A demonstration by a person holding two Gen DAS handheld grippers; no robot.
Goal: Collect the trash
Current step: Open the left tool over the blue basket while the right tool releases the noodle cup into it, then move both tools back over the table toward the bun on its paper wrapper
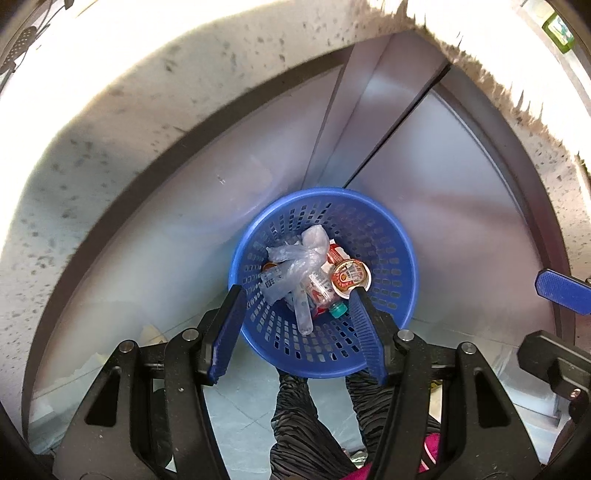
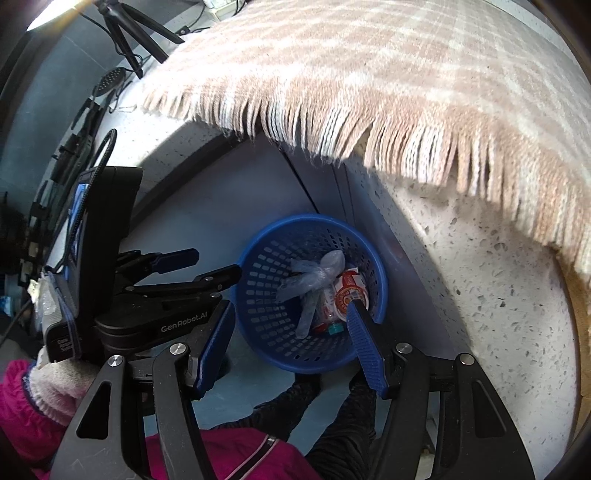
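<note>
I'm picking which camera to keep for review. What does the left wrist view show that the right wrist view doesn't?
Left only: the blue tip of the right claw at the frame's edge, its jaws not readable there.
Right only: the fringed cloth over the counter, a tripod, and the left claw from the side, open and empty.
Both: the blue basket holding a plastic bag and wrappers.

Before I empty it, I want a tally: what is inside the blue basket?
In the blue basket: a crumpled clear plastic bag, a round foil lid, a teal cap. The bag covers whatever lies underneath.
</note>
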